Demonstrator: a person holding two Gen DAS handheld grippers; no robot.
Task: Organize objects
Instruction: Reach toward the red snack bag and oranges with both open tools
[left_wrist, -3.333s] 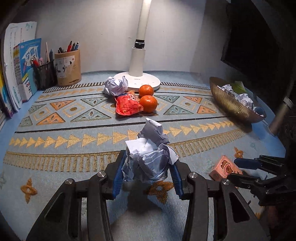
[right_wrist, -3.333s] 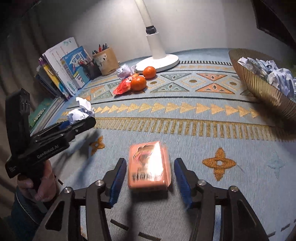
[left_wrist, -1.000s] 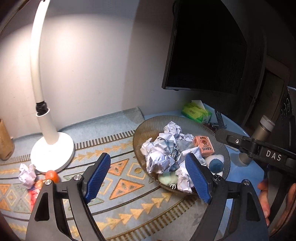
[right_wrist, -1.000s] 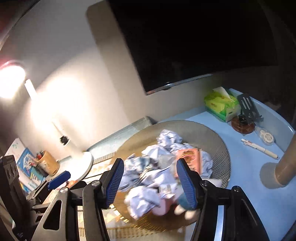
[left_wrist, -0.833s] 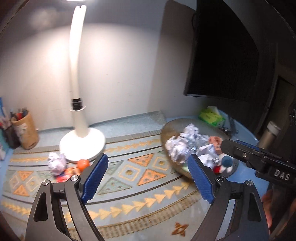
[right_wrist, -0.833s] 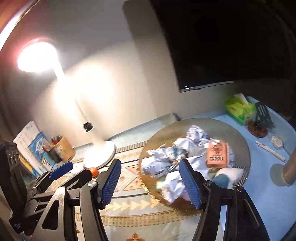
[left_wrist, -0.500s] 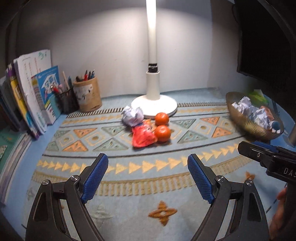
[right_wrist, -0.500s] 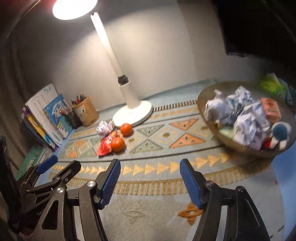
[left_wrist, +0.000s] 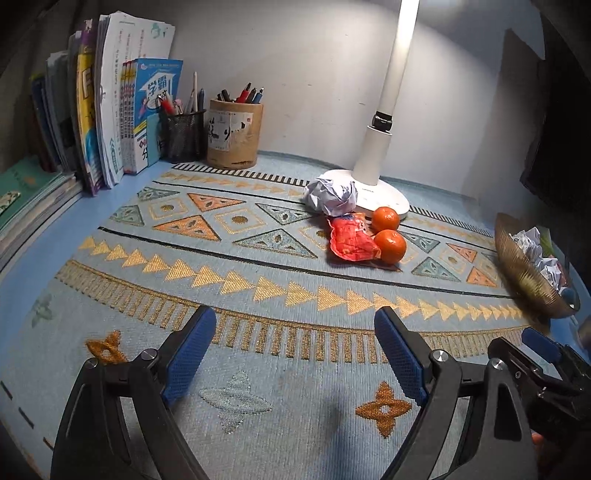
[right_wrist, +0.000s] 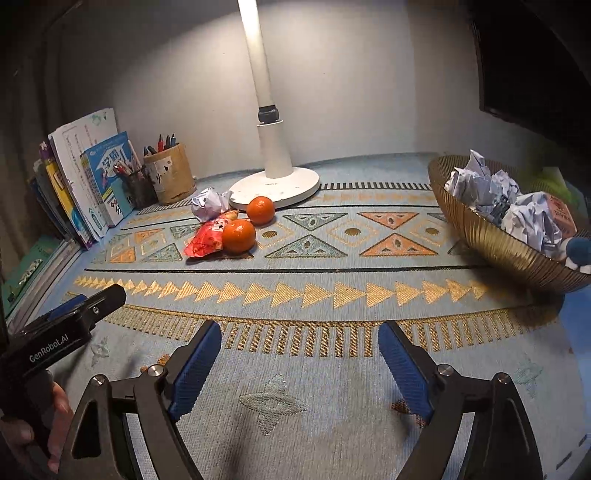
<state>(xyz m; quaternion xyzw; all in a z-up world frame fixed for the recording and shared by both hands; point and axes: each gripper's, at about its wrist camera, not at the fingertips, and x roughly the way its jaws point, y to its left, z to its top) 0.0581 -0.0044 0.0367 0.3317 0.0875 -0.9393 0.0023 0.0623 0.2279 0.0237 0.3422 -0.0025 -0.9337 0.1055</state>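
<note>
A crumpled paper ball, a red snack wrapper and two oranges lie together by the lamp base on the patterned mat. A gold ribbed bowl at the right holds several paper balls and a pink box. My left gripper is open and empty, low over the mat's near part. My right gripper is open and empty, to the right of the left one.
A white desk lamp stands at the back. A tan pen cup, a black mesh pen cup and upright books line the back left. A dark screen hangs at right.
Both grippers let go of the paper ball and pink box into the bowl, then swung left and down over the mat. They now face the oranges and wrapper.
</note>
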